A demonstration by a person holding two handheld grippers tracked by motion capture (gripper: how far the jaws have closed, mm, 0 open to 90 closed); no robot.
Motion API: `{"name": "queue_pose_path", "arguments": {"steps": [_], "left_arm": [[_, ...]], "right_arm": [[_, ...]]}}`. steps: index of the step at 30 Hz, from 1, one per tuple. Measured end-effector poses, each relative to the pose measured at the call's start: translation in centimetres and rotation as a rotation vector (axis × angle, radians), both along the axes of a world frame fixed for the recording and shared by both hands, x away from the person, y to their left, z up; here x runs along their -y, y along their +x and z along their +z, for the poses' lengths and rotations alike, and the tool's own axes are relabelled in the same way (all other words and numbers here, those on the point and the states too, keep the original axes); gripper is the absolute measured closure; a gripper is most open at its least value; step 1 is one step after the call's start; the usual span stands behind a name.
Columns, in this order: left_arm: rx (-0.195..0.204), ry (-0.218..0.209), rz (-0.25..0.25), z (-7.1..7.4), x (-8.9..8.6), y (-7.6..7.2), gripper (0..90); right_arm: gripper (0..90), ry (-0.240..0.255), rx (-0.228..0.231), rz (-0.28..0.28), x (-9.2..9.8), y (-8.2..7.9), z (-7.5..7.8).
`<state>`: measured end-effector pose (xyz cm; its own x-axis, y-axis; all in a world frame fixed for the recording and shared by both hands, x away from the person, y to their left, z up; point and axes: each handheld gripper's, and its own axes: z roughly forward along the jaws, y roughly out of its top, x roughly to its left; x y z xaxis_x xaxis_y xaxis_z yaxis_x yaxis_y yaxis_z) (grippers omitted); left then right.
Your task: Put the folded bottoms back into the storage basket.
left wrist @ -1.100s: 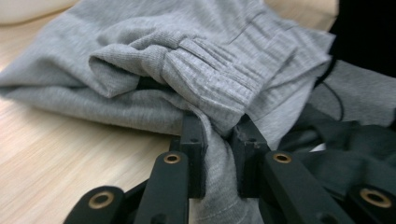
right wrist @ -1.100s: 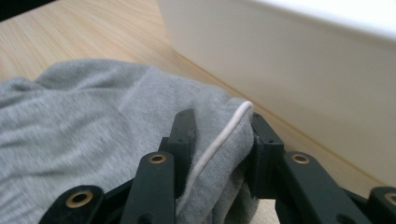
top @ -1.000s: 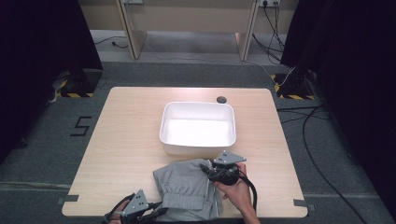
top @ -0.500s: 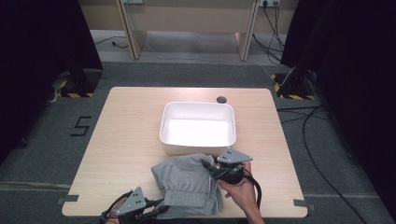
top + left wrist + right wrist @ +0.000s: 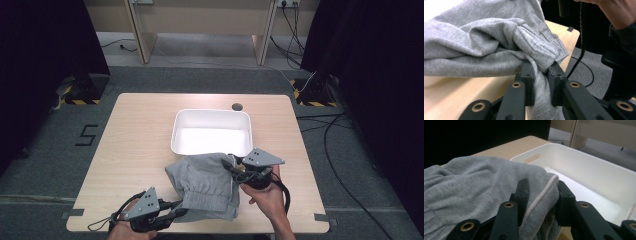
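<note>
Grey garment (image 5: 205, 182) on wooden table (image 5: 135, 145)

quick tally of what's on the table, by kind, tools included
Grey garment: 1
White bin: 1
Handheld tools: 2, the left tool and the right tool, each shut on the garment
Total: 4
</note>
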<state>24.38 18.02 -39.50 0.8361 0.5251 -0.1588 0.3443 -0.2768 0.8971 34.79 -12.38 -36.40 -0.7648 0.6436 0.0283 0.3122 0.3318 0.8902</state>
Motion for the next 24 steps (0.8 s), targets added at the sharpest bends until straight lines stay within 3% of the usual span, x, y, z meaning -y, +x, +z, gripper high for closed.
{"name": "queue_pose_path", "arguments": {"steps": [9, 18, 24], "left_arm": [[0.003, -0.006, -0.007, 1.7, -0.2, 1.4, 77.0], [-0.009, 0.009, -0.011, 3.5, -0.2, 4.0, 77.0], [-0.001, 0.014, -0.018, 4.8, -0.2, 5.5, 76.9]], "right_arm": [[68.8, 0.018, 0.010, -0.011, 0.3, 1.1, 2.4], [68.8, -0.004, -0.005, -0.019, 0.4, 3.2, 4.1], [68.8, -0.018, 0.009, -0.025, 0.3, 4.4, 5.5]]}}
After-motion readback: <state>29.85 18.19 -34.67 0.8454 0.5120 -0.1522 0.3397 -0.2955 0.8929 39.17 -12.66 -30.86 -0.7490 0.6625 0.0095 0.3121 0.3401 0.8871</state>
